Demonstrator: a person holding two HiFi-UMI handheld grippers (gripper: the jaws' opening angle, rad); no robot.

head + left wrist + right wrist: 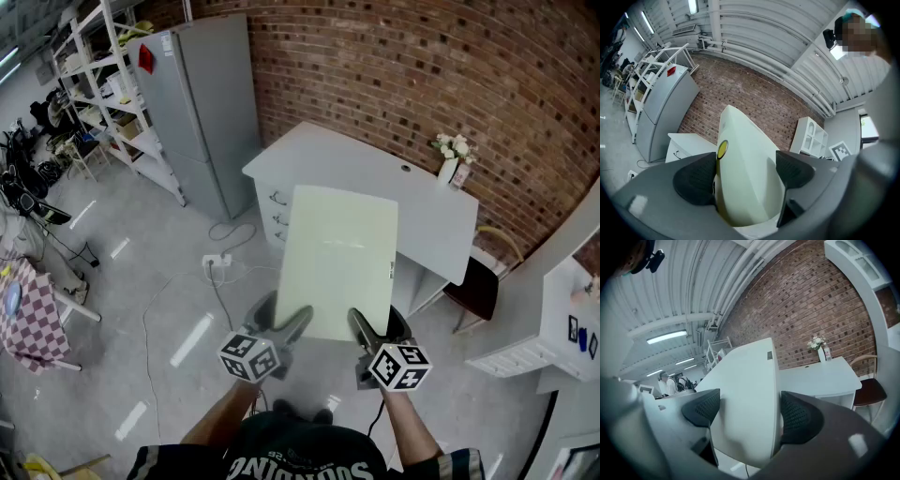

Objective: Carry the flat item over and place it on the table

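Nearest, the person's forearms reach forward, each hand holding a grey gripper topped with a cube of black-and-white square markers. The left gripper (296,322) and the right gripper (362,328) both pinch the near edge of the flat panel (339,258), one towards each near corner. In the two gripper views the dark, finely dimpled pads (696,178) (799,418) stand wide apart with the panel filling the gap and pressed between them. The panel is a thin, rigid rectangle, pale yellowish green, smooth and matt, with rounded corners. A small round yellow spot (722,149) sits on one edge. The panel is held in the air, level, its far edge over the near edge of the table (375,178). Below it lies a glossy grey floor (141,309) with a white power strip (217,261) and its cable. The table is white and smooth, with drawers on its left side. A small vase of white flowers (452,155) stands at its far right corner. Behind runs a red brick wall (422,66), with a tall grey refrigerator (202,103) at the left.
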